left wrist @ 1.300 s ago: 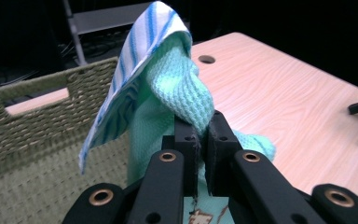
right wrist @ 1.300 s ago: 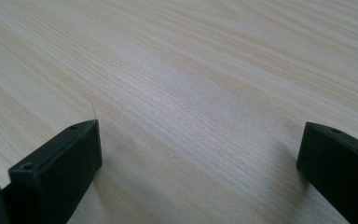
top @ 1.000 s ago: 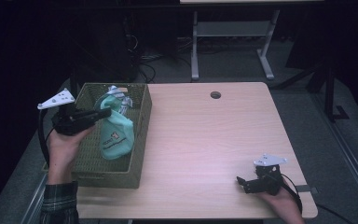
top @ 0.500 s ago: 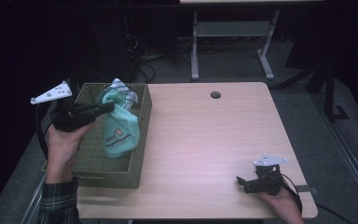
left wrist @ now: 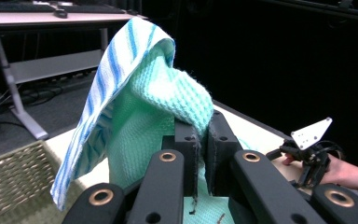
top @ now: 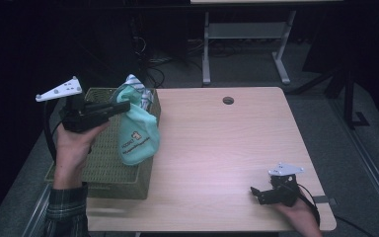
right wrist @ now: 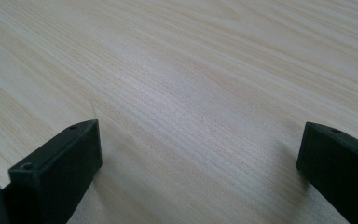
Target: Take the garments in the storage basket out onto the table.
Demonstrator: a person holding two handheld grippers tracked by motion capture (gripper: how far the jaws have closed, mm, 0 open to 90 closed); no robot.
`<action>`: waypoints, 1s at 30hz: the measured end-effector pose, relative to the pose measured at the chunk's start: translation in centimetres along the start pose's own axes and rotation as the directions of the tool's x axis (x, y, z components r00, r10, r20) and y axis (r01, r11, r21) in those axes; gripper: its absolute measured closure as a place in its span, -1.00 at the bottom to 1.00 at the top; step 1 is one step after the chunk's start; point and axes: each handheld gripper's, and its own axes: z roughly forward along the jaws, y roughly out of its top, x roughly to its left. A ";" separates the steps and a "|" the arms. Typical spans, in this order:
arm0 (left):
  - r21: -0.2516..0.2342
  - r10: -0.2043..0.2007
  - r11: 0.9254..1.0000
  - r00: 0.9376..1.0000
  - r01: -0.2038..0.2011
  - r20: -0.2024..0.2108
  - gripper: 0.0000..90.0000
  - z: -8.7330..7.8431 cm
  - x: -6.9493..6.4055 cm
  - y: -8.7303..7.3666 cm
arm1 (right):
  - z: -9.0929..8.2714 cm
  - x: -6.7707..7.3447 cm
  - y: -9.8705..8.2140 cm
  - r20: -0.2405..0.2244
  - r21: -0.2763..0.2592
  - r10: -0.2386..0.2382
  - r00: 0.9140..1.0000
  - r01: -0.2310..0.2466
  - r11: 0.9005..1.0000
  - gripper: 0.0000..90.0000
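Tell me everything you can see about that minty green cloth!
The mint-green cloth looks like soft waffle-weave fabric with a small printed label. The left gripper is shut on its upper part, so it hangs limp over the woven basket, its lower end near the basket's rim. A white towel with blue stripes drapes over its top, lifted along with it.

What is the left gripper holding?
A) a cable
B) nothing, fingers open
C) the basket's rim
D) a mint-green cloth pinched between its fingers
D: the left gripper is shut on the green cloth, which hangs from it above the basket.
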 end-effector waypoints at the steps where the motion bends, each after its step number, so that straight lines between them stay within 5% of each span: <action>1: -0.001 0.000 1.000 1.000 0.000 0.007 0.88 0.2 -0.1 0.2 | 0.0 0.0 0.0 0.000 0.001 0.000 1.000 0.000 1.000 -1.00; 17: -0.013 0.015 1.000 0.995 -0.014 0.095 0.88 3.5 -2.4 0.8 | 0.0 0.0 0.0 0.000 0.000 0.000 1.000 0.000 1.000 -1.00; 30: 0.034 0.023 0.999 0.982 -0.030 0.187 0.88 7.9 -4.8 -0.1 | 0.0 0.0 0.0 0.001 0.000 -0.001 1.000 0.001 1.000 -1.00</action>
